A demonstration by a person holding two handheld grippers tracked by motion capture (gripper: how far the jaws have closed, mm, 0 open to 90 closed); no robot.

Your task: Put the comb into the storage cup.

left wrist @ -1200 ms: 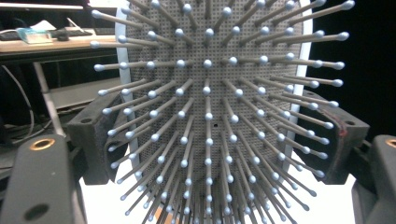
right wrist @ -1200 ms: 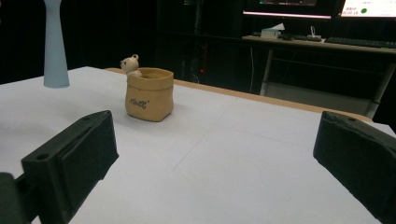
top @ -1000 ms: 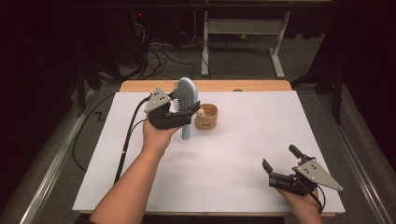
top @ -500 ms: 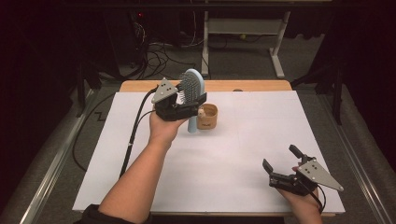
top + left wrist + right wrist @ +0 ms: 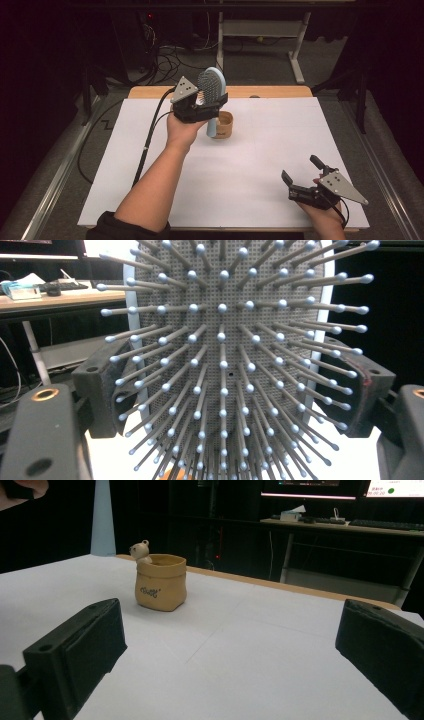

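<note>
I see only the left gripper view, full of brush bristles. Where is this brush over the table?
Observer: The left gripper holds the hairbrush upright by its head, handle hanging down beside a small tan pot near the table's far edge.
Operator: Is the handle inside the pot?
Observer: Not yet. In the right gripper view the handle hangs beside the pot, apart from it.
Operator: And the right gripper?
Observer: It rests open, holding nothing, at the near right corner of the white table.

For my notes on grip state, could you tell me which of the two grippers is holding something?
The left gripper, raised beside the cup, is shut on the hairbrush; the right gripper sits open, holding nothing.
</note>
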